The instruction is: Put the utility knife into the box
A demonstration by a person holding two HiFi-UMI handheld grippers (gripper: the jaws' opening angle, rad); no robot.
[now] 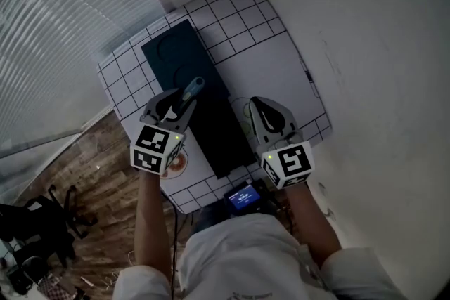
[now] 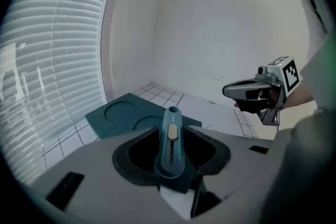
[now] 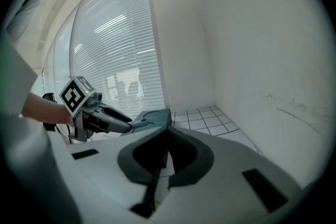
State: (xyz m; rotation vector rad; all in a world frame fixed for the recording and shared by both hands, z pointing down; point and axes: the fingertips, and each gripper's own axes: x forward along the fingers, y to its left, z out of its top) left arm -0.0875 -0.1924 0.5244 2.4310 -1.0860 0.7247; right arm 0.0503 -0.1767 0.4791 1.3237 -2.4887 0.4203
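Note:
A blue utility knife [image 1: 193, 89] sticks out from between the jaws of my left gripper [image 1: 184, 105], which is shut on its handle. It hangs over the left edge of the dark teal box [image 1: 190, 81], a long flat piece with two round recesses. In the left gripper view the knife [image 2: 171, 139] points forward over the box [image 2: 126, 115]. My right gripper [image 1: 254, 103] hovers to the right of the box with its jaws together and nothing between them. In the right gripper view, the left gripper [image 3: 126, 124] is over the box [image 3: 155, 118].
The box lies on a white gridded table [image 1: 267, 60] set in a corner, with window blinds [image 1: 56, 24] to the left and a white wall to the right. A small round dish [image 1: 177, 164] and a device with a lit screen [image 1: 242, 197] sit at the near edge.

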